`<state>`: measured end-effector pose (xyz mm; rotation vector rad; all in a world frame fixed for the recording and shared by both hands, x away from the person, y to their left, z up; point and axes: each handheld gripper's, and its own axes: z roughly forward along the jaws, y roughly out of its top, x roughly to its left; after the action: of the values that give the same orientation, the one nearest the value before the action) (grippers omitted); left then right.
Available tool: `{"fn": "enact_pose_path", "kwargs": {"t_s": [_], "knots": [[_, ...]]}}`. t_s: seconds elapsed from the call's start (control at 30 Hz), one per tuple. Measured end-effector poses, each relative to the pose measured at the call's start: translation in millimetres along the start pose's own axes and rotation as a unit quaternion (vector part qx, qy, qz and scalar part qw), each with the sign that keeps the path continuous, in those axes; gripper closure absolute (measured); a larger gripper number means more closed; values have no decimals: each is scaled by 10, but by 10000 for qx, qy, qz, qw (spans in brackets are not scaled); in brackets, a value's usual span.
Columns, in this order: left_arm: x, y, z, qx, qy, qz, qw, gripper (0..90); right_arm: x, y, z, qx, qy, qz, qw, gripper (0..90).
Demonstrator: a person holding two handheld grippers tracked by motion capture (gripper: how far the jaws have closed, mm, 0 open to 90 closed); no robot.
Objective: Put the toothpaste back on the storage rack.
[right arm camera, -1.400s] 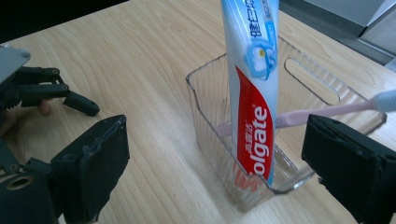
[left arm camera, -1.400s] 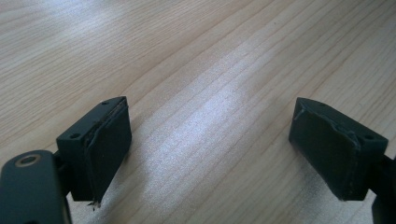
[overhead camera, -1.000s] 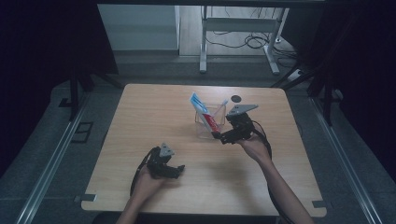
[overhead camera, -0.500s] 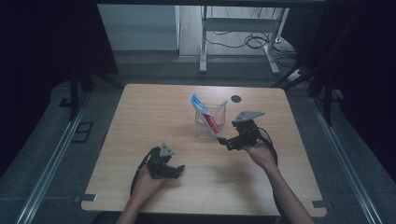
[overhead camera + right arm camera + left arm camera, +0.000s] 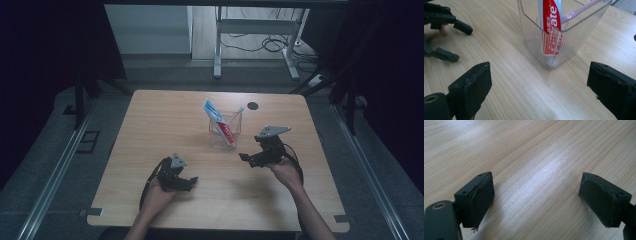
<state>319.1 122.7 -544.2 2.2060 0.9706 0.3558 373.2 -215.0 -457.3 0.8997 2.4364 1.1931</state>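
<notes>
Near the middle of the worktop (image 5: 150, 130), a little toward its far edge, stands a clear ribbed plastic cup (image 5: 225, 131). Inside the cup a red and white toothpaste tube (image 5: 220, 123) leans with its blue end above the rim, and a thin pink toothbrush (image 5: 235, 115) leans beside it; in the right gripper view the red tube (image 5: 551, 27) is seen through the ribbed wall of the cup (image 5: 564, 40), and the pink handle (image 5: 579, 10) crosses the rim. To the right of the cup and a little nearer to the person, the right gripper (image 5: 248, 159) is held just above the wood, apart from the cup, with its jaws wide apart and nothing between them. Further from the cup, to its left and close to the near edge, the left gripper (image 5: 190, 183) rests in the left hand (image 5: 157, 192), its jaws also spread wide over bare wood. Beyond the cup, near the far edge, lies a small dark round spot (image 5: 253, 105).
</notes>
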Motion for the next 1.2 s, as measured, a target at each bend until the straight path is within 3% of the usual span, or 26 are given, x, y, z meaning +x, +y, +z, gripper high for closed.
{"fn": "enact_pose_path", "kwargs": {"t_s": [1.2], "knots": [[1, 0, -1, 8, -4, 10, 10000, 131, -60, -705, -255, 180, -299, 321, 9989, 54]]}}
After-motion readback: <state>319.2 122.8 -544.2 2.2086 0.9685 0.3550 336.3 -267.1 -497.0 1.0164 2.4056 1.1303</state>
